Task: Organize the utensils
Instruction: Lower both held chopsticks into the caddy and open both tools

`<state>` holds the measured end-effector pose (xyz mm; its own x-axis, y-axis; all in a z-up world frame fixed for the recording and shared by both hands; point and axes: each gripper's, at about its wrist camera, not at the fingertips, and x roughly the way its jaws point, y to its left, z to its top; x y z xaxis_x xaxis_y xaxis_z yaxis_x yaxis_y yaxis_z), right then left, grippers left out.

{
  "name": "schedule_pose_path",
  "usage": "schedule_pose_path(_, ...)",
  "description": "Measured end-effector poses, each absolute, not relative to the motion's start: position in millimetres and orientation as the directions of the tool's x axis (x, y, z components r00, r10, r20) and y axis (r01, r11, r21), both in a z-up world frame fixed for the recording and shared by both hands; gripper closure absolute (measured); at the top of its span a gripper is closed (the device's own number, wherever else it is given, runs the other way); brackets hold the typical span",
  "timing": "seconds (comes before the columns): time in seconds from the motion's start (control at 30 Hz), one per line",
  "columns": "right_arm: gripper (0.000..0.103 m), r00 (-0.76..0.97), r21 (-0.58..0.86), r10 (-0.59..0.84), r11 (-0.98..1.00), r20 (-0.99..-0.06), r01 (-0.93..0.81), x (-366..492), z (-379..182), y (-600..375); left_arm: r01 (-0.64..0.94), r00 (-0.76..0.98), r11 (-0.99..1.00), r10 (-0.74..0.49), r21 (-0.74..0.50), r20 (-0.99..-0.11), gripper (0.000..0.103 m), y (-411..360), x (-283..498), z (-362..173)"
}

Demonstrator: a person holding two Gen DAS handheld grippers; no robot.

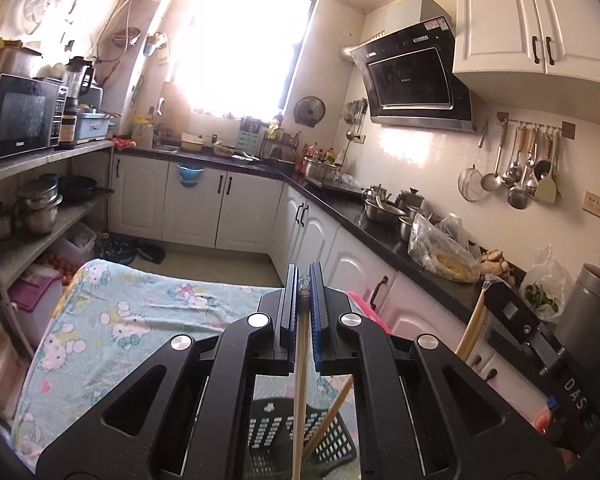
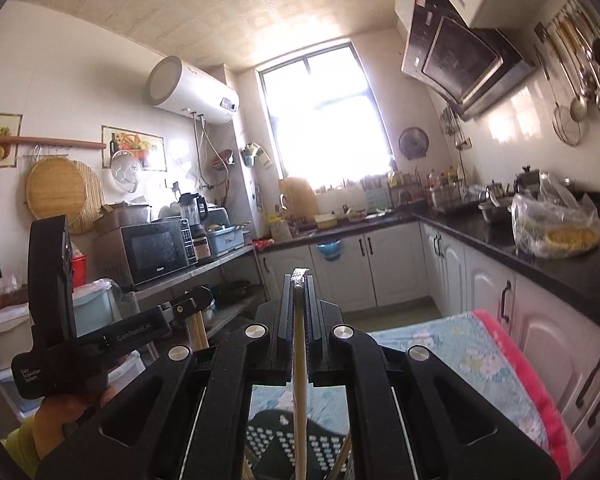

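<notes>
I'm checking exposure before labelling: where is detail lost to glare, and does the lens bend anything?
Left wrist view: the window is blown out white and its glare washes the sink counter. Right wrist view: the window is likewise overexposed; fisheye distortion tilts the range hood, and the corners are vignetted black.

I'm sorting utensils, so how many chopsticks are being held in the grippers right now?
2. One chopstick is clamped in the left gripper, the other chopstick in the right gripper. More sticks show below, over the black basket.
</notes>
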<state>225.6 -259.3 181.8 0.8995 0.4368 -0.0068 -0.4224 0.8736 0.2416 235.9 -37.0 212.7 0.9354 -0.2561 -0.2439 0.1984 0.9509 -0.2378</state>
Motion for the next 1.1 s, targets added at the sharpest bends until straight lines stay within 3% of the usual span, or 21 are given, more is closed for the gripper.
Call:
schedule_pose_path(0.6,0.098,0.908,0.149,0.416,0.897,0.04,-0.417,251.8,159.3,-239.6,0.149,0.968,0.97,-0.183,-0.191,-0.174,0.1,-44.5,259.0,200.9)
schedule_pose_path(1.1,0.098,0.913,0.144,0.402,0.91,-0.074,-0.389,279.0,108.9,-226.1,0.169,0.952,0.966,-0.211,-0.196,-0.22,0.1,-43.9,273.5,156.2)
